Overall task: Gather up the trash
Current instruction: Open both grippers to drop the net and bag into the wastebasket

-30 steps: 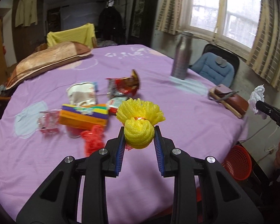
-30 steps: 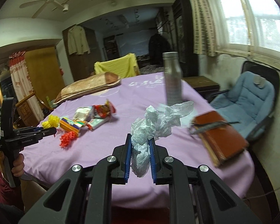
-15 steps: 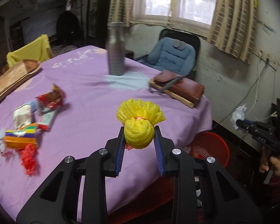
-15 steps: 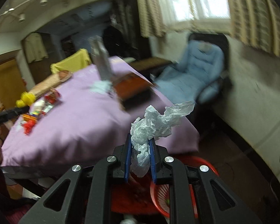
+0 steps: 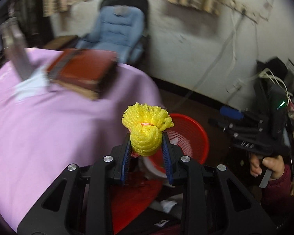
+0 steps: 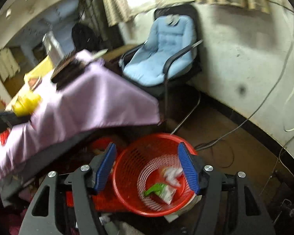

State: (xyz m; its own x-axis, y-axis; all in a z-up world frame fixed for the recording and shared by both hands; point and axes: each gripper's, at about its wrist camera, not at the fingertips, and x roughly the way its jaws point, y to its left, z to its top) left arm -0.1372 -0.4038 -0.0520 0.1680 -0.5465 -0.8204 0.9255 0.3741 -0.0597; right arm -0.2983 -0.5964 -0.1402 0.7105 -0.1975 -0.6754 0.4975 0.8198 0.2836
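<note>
Clamped between the blue pads of the left gripper [image 5: 146, 146] is a yellow foam net [image 5: 146, 132], squeezed at its lower lobe with the frilled top free above the fingertips. Beyond and below it the red basket [image 5: 188, 137] is seen on the floor beside the table [image 5: 49, 127], not yet directly beneath the net. The right gripper [image 6: 147, 168] is held over the same basket, its jaws opening with nothing between them; a crumpled white wad [image 6: 171, 174] is seen inside the basket, blurred, beside a green-and-white carton [image 6: 160, 192]. Whether the wad has settled cannot be told.

The step in hand is judged to be the drop-off: one piece is being let go by the right, and the net is being carried in by the left. For the next move the left gripper would need to be brought over the basket's mouth before its pads are parted. The net is light and may cling to a pad or drift, so a low release well inside the rim is advised. Room must be left between the two grippers over the basket.
</note>
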